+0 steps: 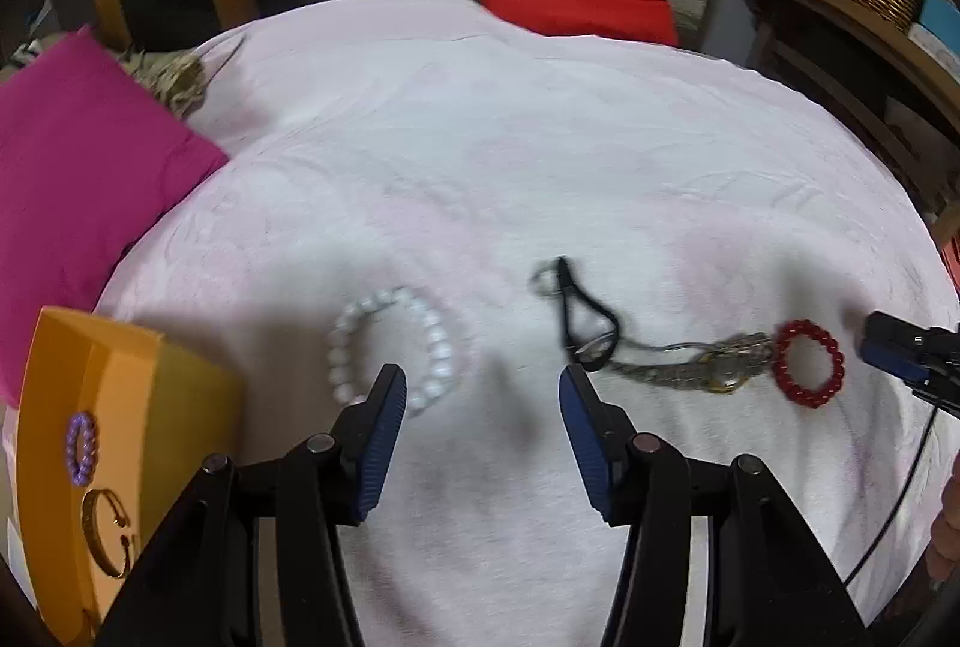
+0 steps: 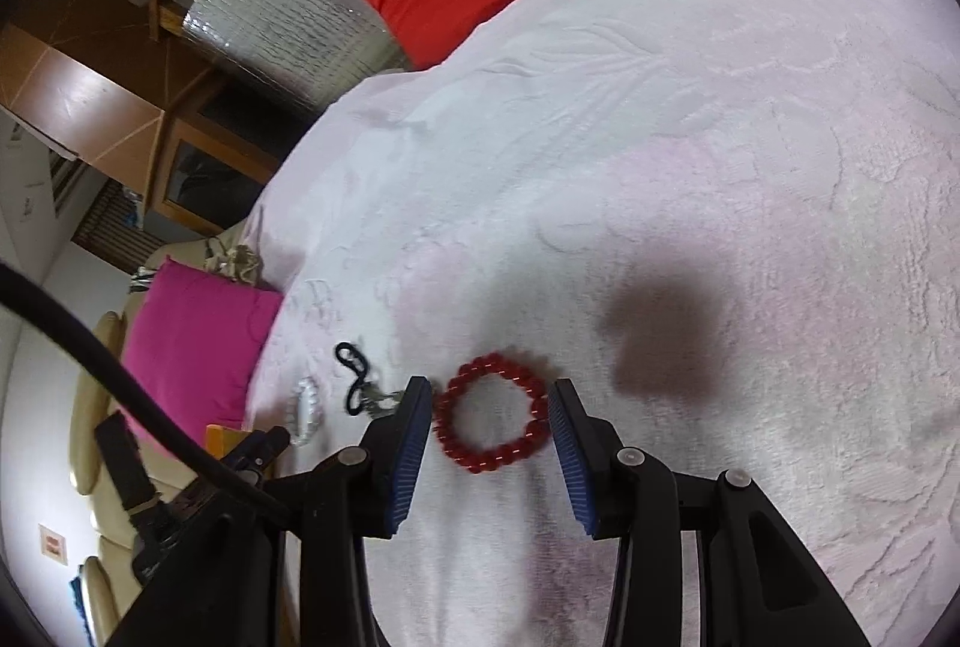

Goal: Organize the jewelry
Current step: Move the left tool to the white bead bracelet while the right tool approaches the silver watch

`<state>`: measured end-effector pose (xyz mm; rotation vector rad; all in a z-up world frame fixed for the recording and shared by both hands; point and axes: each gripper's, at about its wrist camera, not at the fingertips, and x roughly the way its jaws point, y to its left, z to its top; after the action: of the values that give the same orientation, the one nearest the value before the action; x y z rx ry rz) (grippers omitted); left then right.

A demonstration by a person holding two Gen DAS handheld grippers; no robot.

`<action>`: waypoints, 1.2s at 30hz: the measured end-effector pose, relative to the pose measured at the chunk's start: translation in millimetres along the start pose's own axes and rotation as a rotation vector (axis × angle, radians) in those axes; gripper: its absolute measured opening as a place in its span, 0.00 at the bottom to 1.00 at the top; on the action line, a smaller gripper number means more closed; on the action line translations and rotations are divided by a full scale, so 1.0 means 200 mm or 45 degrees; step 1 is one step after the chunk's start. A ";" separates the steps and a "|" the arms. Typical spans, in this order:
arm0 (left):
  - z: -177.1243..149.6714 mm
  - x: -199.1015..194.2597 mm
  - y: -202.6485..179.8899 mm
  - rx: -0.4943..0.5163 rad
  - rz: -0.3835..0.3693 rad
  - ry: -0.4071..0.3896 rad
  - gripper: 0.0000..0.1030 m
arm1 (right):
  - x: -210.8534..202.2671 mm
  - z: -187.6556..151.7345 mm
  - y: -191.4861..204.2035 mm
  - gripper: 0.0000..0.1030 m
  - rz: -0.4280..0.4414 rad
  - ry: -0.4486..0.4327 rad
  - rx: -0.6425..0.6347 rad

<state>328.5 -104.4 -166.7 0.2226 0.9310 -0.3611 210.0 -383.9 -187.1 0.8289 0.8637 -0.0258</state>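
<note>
While its jaws stand wide apart, the right gripper (image 2: pixel 489 407) sits around the red bracelet (image 2: pixel 491 412), one finger on each side, holding nothing yet. I think it is lined up that way so it can squeeze and lift. The left gripper (image 1: pixel 480 395) is wide open too and holds nothing; the white bracelet (image 1: pixel 393 347) lies by its left finger. Between the bracelets lies a tangle of chain (image 1: pixel 684 365) and black cord (image 1: pixel 576 311) on the pale cloth (image 1: pixel 480 155). Off to the left, the orange box (image 1: pixel 120 377) already has a purple bracelet (image 1: pixel 81 448) and a gold bangle (image 1: pixel 108 536) inside.
</note>
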 end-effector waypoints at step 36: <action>0.02 0.08 0.12 -0.043 0.013 0.059 0.52 | 0.05 0.02 -0.01 0.42 -0.085 0.020 -0.011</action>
<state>349.2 -85.9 -176.4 0.2057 0.9802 -0.3317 218.6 -384.2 -194.5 0.7931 0.9056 -0.0744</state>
